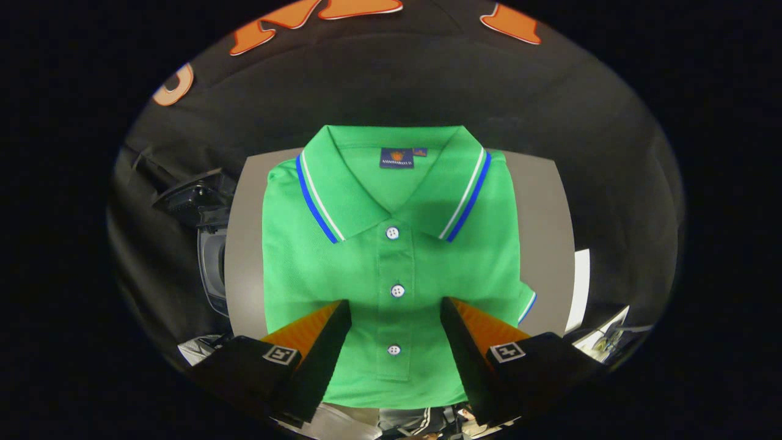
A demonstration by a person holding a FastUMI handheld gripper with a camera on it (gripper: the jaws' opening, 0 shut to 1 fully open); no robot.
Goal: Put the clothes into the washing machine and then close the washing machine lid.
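Gripper view: green polo shirt (397, 256) lies folded flat, front up, on a grey table (544, 244). Collar at the far end, spread open, trimmed with 1 blue and 1 white stripe on each side. Dark neck label (397, 157) sits inside the collar, print too small to tell. 3 white buttons (398, 291) run down the placket in a line, all fastened as far as can be seen. A sleeve edge with blue trim pokes out at the shirt's right side near the table edge.

Gripper (396, 315) hovers over the near half of the shirt, fingers spread wide apart, holding nothing. The placket with its lower 2 buttons shows in the gap between the fingers. Cannot tell whether the fingertips touch the fabric or hang just above it. Each finger carries 1 square black-and-white marker (280, 354) near its base.

Left of the table, beside its edge, is a dark machine with a grey rounded opening (211, 269), likely the washing machine, partly hidden; lid state cannot be told. A white panel (580, 287) stands just beyond the table's right edge. Clutter shows beyond the near edge of the table, too small to tell.
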